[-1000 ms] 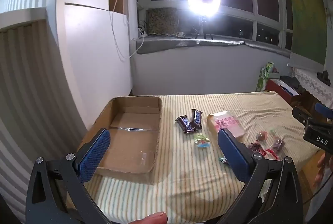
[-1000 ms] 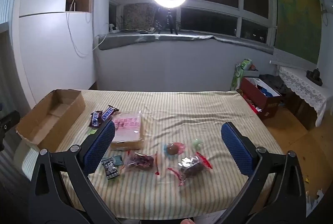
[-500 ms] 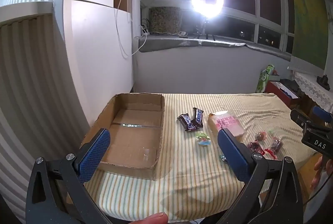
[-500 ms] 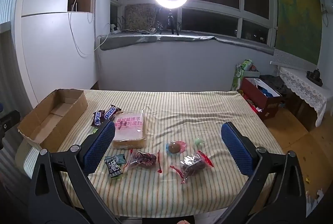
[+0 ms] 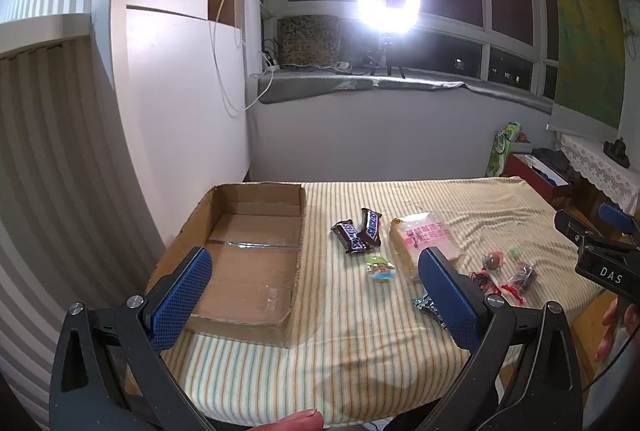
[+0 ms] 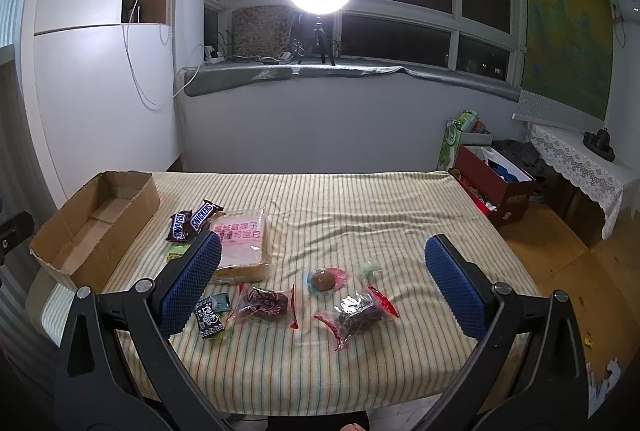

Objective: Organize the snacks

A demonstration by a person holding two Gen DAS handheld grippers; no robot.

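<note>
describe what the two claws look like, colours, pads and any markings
Both are alike: black angular frames with silver bolts at the joints, each finger ending in a blue pad with a fine mesh texture. The left claw shows this in its own view, and the right claw matches it. Seen from the left view, the right claw's black body carries white letters "DAS". A thin black cable hangs near it.

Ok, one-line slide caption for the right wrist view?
Open right gripper hovers over a striped tablecloth strewn with snacks: Snickers bars, pink bread pack; empty cardboard box at left.

We read "SNICKERS" on two dark brown chocolate bar wrappers, and "DAS" on the right black hand-held gripper; the pink bread bag's print stays illegible.
</note>
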